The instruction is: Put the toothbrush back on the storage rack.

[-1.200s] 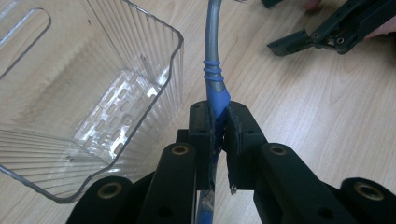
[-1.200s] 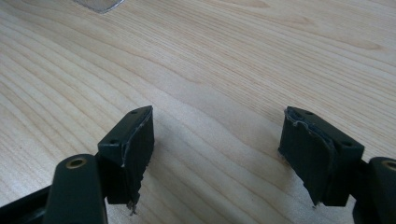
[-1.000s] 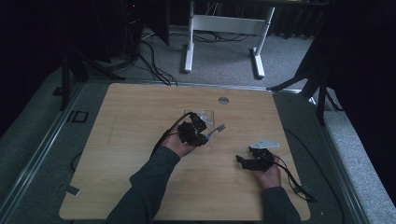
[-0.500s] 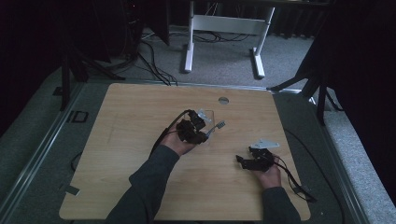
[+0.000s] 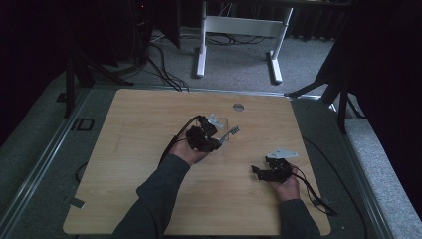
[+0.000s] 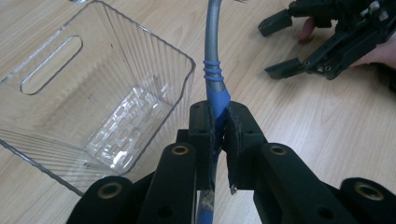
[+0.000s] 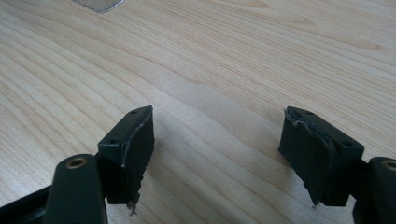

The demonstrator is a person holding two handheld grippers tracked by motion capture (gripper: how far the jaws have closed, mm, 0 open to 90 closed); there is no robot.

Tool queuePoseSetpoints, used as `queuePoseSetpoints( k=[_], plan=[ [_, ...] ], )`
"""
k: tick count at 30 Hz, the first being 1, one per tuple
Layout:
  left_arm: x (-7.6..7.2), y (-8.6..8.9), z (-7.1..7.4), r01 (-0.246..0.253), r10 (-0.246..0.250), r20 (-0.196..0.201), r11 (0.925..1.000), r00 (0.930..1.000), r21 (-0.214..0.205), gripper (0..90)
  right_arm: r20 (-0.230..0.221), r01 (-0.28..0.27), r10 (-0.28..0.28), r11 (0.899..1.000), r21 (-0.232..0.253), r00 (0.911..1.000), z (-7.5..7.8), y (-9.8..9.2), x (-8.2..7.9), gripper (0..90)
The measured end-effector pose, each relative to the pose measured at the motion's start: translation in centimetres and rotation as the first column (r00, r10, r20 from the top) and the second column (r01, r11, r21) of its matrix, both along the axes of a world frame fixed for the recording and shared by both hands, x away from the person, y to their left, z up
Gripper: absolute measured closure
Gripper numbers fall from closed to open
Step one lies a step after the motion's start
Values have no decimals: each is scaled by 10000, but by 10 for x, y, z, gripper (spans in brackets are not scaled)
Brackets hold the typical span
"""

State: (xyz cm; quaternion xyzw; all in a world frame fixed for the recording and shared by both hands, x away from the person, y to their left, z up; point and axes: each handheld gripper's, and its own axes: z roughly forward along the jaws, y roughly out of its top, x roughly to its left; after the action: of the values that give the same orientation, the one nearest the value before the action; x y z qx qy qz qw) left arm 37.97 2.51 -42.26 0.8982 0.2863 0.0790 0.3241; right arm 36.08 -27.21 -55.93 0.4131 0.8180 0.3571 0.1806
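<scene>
Left gripper view: left tongs (image 6: 219,116) pinching blue-handled fork (image 6: 215,84) beside clear bin (image 6: 184,79) | right tongs (image 7: 219,144) spread

A white desk frame (image 5: 239,30) (with black cables (image 5: 159,64) nearby) stands beyond the wooden table (image 5: 129,144).

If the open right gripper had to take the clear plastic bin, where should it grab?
Probably the bin's top rim, on a long wall beside the slot handle: the thin ribbed wall fits between jaws, one inside and one outside. Come from above, on the side away from the left gripper holding the blue-handled utensil.
</scene>
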Motion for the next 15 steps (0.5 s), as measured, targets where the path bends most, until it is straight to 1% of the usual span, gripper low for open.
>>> queuePoseSetpoints(
  k=[6, 15],
  plan=[
    [0, 2, 1, -14, 15, 57, 9999, 10000, -158, 820, 2, -1, 1, 10000, 0, 10000, 0, 0, 0, 256],
    [2, 6, 4, -236, 237, 15, 9986, 9997, -472, 820, -5, 5, -5, 10000, 2, 10000, 0, 0, 0, 256]
  ],
)
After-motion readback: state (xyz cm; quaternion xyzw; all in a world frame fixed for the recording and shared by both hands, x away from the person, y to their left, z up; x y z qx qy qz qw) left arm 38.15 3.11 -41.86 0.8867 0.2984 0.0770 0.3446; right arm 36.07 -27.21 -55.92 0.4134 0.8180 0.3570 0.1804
